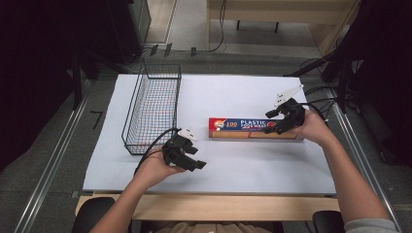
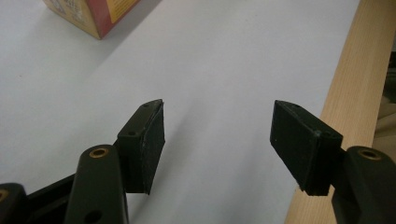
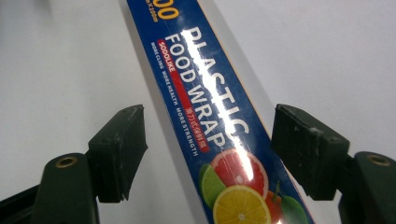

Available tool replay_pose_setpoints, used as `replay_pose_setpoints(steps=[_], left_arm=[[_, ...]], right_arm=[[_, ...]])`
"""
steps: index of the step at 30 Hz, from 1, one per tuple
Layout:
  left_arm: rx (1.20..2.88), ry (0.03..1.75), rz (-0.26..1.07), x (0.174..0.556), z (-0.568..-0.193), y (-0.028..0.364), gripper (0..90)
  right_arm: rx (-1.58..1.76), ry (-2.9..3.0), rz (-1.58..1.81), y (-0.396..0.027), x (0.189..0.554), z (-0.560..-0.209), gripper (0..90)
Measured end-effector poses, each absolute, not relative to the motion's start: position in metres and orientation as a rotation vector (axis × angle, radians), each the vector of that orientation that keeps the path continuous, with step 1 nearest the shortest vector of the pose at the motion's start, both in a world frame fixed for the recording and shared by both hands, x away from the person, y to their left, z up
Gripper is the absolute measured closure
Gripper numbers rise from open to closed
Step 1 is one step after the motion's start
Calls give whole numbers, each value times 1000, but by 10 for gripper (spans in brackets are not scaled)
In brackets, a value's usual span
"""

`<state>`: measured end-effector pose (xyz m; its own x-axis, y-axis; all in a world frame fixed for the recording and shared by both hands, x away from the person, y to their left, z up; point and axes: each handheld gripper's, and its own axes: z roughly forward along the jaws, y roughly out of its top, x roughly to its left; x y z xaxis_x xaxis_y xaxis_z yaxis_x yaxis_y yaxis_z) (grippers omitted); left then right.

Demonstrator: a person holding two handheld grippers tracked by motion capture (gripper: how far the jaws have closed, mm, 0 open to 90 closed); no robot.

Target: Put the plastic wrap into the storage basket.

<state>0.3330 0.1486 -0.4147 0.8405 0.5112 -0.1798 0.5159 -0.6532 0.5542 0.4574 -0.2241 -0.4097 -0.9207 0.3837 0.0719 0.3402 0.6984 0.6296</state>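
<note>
The right gripper hangs over the right end of a long, narrow blue cardboard box of plastic food wrap, its black jaws spread wide. In the right gripper view the two pads straddle the box, one on each side of it, both clear of the cardboard, with the printed citrus fruit between them. The right hand holds this gripper from the right edge of the surface, and a grey three-cornered plate rises above it.

The left gripper is near the front edge of the white tabletop, left of centre, held by the left hand. Its jaws are also wide apart and hold nothing; in the left gripper view the pads frame bare white surface, with the light wooden front rim running beside one of them and a corner of the box at the top.

The box lies flat, lengthwise across the surface, right of its centre. A black wire basket stands along the left edge, well apart from the box, just beyond the left gripper.
</note>
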Motion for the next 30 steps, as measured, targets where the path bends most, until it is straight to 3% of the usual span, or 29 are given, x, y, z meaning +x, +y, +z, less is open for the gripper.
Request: replay_pose_setpoints(steps=[9, 30], left_arm=[[2397, 754, -12, 334, -414, 150, 360], [2411, 753, -16, 334, -416, 149, 360]], right_arm=[[580, 2861, 949, -217, 465, -424, 222], [468, 2939, 850, -221, 476, -451, 272]])
